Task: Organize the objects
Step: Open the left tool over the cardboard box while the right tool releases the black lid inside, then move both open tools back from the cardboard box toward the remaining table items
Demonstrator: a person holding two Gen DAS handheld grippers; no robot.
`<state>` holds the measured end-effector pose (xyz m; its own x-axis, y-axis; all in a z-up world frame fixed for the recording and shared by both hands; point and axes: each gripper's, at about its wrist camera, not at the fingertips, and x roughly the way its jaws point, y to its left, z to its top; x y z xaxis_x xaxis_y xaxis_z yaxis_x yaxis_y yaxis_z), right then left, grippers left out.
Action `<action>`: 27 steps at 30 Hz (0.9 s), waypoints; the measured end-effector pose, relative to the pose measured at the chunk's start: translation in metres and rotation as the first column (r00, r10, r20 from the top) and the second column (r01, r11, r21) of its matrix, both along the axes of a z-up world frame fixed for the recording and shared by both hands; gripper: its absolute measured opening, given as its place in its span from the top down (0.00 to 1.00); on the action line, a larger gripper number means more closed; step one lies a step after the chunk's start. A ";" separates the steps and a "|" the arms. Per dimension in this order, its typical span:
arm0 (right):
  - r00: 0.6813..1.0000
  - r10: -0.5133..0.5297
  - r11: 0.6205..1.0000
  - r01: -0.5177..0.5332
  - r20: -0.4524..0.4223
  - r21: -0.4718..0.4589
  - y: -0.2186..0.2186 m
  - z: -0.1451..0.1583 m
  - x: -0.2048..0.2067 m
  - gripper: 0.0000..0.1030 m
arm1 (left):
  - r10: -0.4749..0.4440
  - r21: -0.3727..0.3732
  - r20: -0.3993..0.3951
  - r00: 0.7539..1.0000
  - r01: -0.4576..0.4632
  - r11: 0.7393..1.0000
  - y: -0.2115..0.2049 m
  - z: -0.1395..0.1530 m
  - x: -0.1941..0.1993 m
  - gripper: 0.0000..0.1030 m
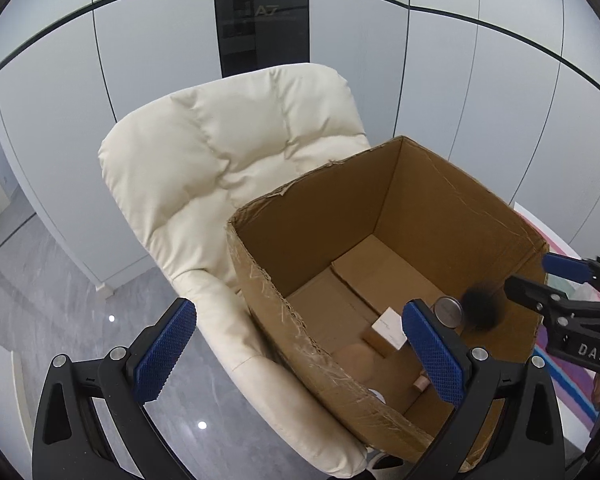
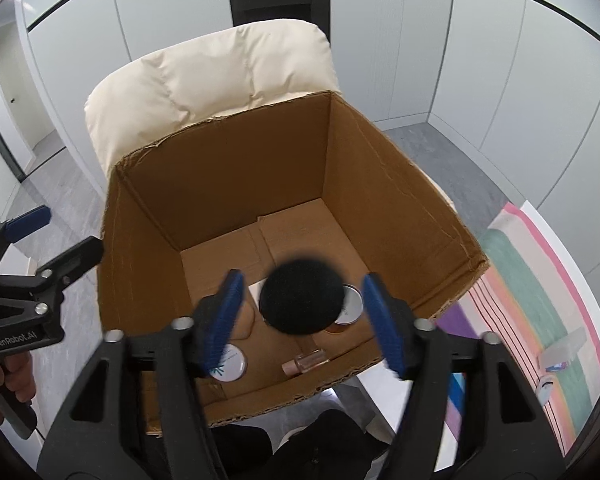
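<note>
Both hand-held grippers (image 2: 300, 320) tilted down over cardboard box (image 2: 220, 184), jaws apart.

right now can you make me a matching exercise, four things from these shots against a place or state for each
Things:
1 black round fuzzy puff
2 brown cardboard box
3 small clear glass bottle
4 left gripper

Places or states:
a lying on its side on the box floor
b jaws wide, nothing between them
c between the right gripper's blue pads, untouched by them
d resting on the cream padded chair

Pairs: 1-c, 2-d, 3-a, 4-b
</note>
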<state>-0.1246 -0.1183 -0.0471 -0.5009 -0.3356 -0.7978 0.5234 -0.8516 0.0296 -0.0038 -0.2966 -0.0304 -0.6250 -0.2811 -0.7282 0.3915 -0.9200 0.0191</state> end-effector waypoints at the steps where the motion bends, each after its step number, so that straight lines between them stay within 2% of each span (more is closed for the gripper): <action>1: 1.000 -0.008 1.000 0.008 -0.002 -0.001 0.001 0.000 0.000 0.23 | 0.000 0.001 0.000 1.000 0.000 1.000 0.000 0.000 0.000 0.00; 3: 1.000 -0.013 1.000 0.013 0.006 -0.005 0.003 0.001 -0.001 0.21 | -0.005 -0.003 0.003 1.000 0.005 1.000 0.003 -0.001 -0.001 0.00; 8: 1.000 -0.030 0.998 0.030 0.004 -0.046 0.012 0.007 -0.004 0.02 | -0.017 -0.008 0.008 1.000 0.017 1.000 0.012 -0.001 -0.004 0.00; 27: 0.992 -0.128 0.991 0.128 -0.005 -0.044 0.064 0.009 -0.015 0.00 | -0.091 -0.006 0.004 0.996 0.091 0.996 0.053 -0.001 -0.035 0.00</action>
<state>-0.1400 -0.0539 -0.0378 -0.5483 -0.3028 -0.7795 0.4106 -0.9095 0.0644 -0.0388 -0.2434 -0.0314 -0.6455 -0.2276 -0.7290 0.3058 -0.9517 0.0263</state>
